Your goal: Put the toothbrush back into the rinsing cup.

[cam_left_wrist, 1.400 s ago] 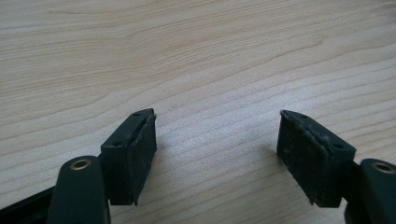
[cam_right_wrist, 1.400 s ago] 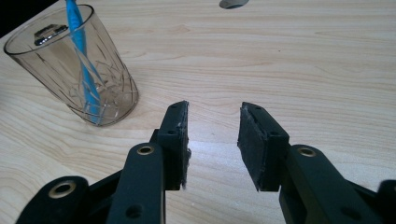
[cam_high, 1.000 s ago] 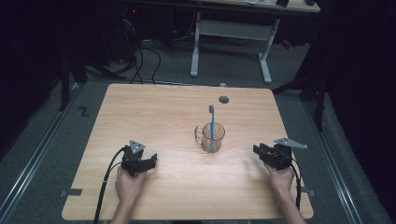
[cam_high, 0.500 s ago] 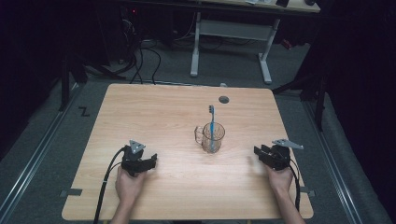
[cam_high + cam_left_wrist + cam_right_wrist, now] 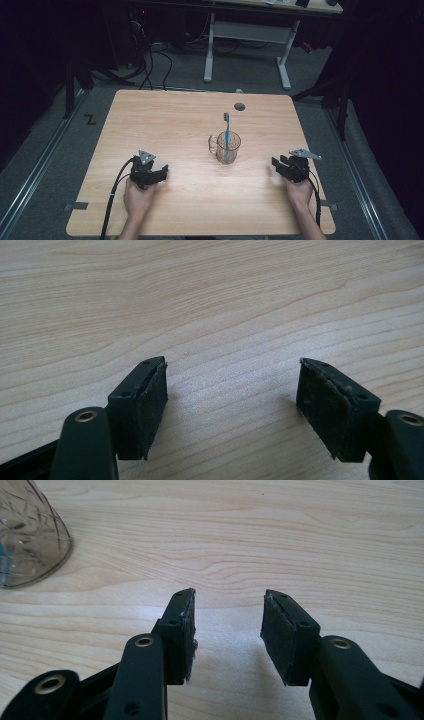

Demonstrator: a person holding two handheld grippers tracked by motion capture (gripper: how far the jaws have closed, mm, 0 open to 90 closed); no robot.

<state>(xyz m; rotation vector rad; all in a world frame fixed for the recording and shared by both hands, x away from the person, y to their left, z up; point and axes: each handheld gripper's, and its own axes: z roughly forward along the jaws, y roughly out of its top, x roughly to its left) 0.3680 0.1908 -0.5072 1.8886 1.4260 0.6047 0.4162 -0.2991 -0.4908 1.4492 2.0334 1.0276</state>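
A clear glass mug (image 5: 226, 147) with a handle stands upright near the middle of the wooden table (image 5: 170, 120), and a blue toothbrush (image 5: 227, 131) stands in it, head up. The mug's base (image 5: 27, 540) appears at the upper left of the right gripper view. My left gripper (image 5: 159, 174) rests on the table at the front left, open, with bare wood between its pads (image 5: 150, 405). My right gripper (image 5: 278, 165) lies at the front right, open, with nothing between its pads (image 5: 282, 635). Each is held by a hand.
A round dark hole (image 5: 239, 106) sits in the tabletop behind the mug. Beyond the far edge stand a white desk frame (image 5: 250, 35) and loose cables (image 5: 155, 60) on the floor. A cable (image 5: 112, 200) trails from my left gripper off the front edge.
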